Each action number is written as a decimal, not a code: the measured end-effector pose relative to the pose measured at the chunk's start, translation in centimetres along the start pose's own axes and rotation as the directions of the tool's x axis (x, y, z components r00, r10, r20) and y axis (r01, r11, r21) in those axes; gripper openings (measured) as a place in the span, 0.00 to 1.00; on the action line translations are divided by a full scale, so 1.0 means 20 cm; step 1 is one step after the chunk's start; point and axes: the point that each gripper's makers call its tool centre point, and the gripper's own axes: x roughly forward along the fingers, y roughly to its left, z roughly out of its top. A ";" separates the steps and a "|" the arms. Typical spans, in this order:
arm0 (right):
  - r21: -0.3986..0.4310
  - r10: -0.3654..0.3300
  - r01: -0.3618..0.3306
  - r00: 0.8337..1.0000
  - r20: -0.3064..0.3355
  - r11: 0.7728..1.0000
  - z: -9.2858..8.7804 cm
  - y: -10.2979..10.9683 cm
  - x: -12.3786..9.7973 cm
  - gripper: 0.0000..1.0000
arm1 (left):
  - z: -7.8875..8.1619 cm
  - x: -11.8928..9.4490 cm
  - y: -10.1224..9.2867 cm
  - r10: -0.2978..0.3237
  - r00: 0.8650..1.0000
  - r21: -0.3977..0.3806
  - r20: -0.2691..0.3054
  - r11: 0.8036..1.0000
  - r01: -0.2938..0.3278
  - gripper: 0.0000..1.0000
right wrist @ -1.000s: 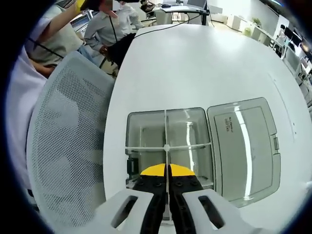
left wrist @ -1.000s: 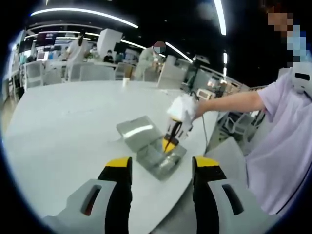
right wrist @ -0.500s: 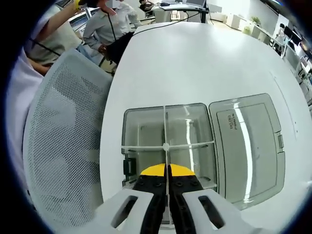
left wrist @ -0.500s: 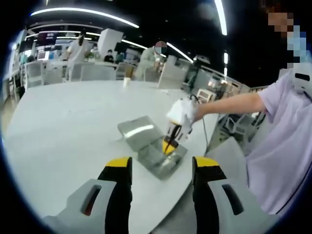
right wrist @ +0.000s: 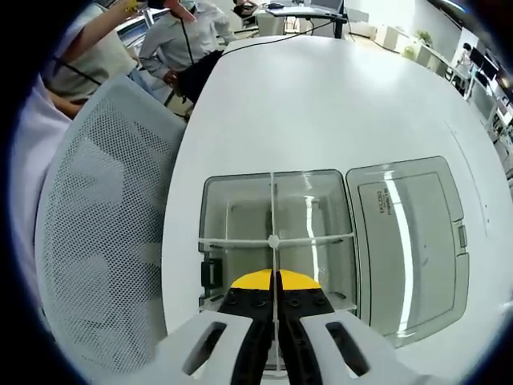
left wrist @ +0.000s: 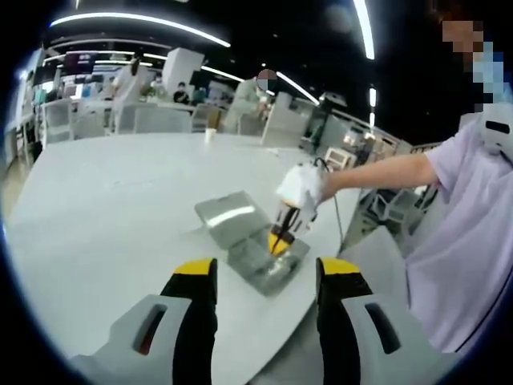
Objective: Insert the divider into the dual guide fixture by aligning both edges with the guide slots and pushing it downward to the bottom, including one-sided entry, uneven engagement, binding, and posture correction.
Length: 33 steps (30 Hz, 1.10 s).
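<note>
Right gripper [right wrist: 275,309] pinched tight on the divider [right wrist: 272,233], a thin clear sheet standing on edge down the middle of the open box [right wrist: 276,241], crossing another divider there. Lid [right wrist: 409,241] flat just right of it, on the white table [right wrist: 321,104]. Left gripper [left wrist: 264,277] spread wide, holding nothing, well back from the box. Mesh chair [right wrist: 96,241] on the left.

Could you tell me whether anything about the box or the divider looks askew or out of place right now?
Nothing stands out. The right claw pinches the divider, which runs straight down the middle of the clear box; the lid lies open flat beside it.
</note>
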 end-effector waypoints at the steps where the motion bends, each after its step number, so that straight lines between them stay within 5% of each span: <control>1: 0.001 0.000 0.000 1.000 -0.001 1.000 0.00 0.00 0.00 0.00 | 0.00 0.00 0.00 0.001 1.000 -0.001 0.001 1.000 -0.001 0.48; 33: 0.053 -0.005 0.004 1.000 0.022 0.999 0.04 0.00 -0.04 0.06 | 0.02 -0.03 0.01 0.016 1.000 0.008 0.008 1.000 -0.016 0.48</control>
